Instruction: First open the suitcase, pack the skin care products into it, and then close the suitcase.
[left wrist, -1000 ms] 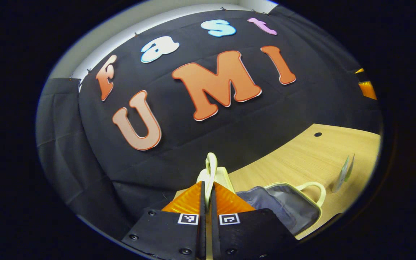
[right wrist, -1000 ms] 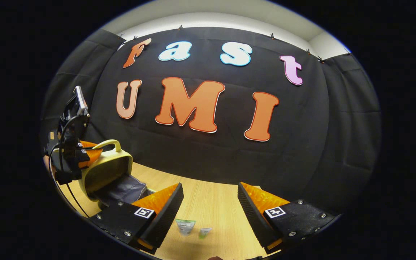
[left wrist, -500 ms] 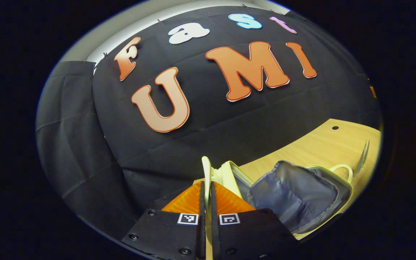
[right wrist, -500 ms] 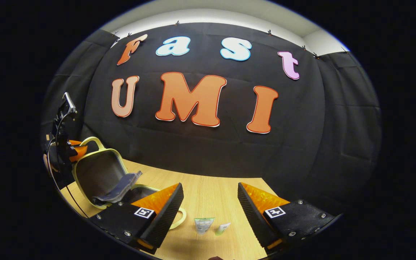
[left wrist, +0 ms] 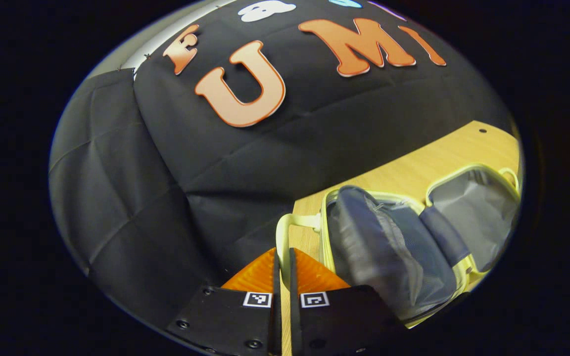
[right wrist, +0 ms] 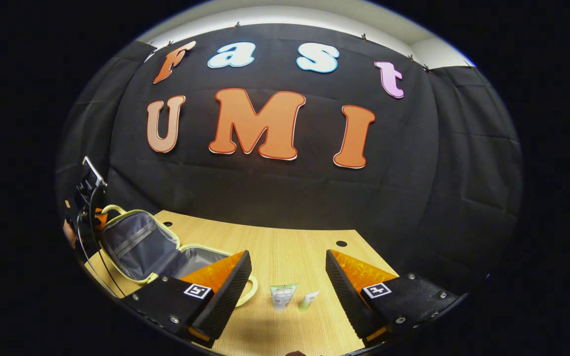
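— How far along does the packing look?

— First step about done, I'd judge. The suitcase (left wrist: 413, 232) lies spread open on the table (right wrist: 285, 247), grey lining up, off to the right of the left gripper (left wrist: 283, 262). Its two fingers are pressed together on the pale yellow handle (left wrist: 281, 232), which rises straight ahead between the tips.

— And the right gripper (right wrist: 287, 277)?

— Jaws wide apart, holding nothing. Between them, just ahead on the wood, lie two skin care products — a flat tube (right wrist: 282, 295) and a smaller green-capped one (right wrist: 308, 299), side by side. The case sits beyond its left finger.

— So what's left?

— Nearly everything: nothing visible inside the case yet, both tubes to go in, then the lid shut.
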### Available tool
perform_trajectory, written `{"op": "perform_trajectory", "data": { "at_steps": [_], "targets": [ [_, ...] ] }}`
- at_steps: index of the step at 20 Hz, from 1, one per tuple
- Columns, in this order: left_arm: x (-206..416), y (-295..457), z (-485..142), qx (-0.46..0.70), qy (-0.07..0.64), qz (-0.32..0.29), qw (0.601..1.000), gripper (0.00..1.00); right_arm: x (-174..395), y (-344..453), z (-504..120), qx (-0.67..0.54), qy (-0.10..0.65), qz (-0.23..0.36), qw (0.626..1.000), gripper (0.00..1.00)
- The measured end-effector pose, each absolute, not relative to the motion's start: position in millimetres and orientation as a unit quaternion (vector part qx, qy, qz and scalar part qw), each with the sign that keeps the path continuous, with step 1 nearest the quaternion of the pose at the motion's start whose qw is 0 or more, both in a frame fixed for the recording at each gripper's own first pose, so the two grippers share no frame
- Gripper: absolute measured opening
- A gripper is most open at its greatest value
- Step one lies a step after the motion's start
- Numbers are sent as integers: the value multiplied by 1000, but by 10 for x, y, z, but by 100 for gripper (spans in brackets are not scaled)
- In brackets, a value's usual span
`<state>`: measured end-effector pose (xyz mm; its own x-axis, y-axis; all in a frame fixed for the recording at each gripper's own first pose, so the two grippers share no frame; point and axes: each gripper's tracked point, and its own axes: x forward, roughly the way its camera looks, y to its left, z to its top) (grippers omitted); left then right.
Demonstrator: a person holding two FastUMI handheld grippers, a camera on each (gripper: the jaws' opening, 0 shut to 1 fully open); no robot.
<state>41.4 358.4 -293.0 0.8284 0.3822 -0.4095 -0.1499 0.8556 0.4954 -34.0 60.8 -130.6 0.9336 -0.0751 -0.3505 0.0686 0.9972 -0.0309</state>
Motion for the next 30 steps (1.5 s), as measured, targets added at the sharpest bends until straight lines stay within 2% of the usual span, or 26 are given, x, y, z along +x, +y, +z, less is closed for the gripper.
{"op": "perform_trajectory", "data": {
  "at_steps": [5, 7, 8, 9, 10, 11, 14, 19, 30],
  "targets": [
    [205, 3816, -3529, 197, 323, 171, 910, 7, -382, 563, -1350, -18, 187, -42, 981, 95],
    [161, 3855, -3593, 250, 323, 180, 895, 24, -372, 520, -1376, -24, 187, -45, 981, 95],
    [155, 3747, -3600, 264, 320, 172, 893, 30, -381, 498, -1404, -24, 188, -46, 981, 95],
    [158, 3592, -3582, 269, 312, 158, 897, 41, -378, 494, -1435, -23, 189, -46, 981, 95],
    [191, 3445, -3541, 268, 298, 146, 904, 60, -393, 474, -1462, -24, 190, -46, 980, 96],
    [195, 3277, -3475, 259, 284, 138, 913, 70, -399, 445, -1485, -24, 189, -45, 981, 95],
    [137, 2505, -3452, 188, 265, 104, 940, 88, -378, 322, -1597, -24, 191, -41, 980, 96],
    [215, 1199, -3334, 160, 243, 40, 956, 93, -301, 10, -1805, -29, 204, -24, 978, 96],
    [310, -1153, -3465, 104, 235, -57, 965, 93, -208, -646, -2036, -38, 217, 34, 975, 96]
  ]
}}
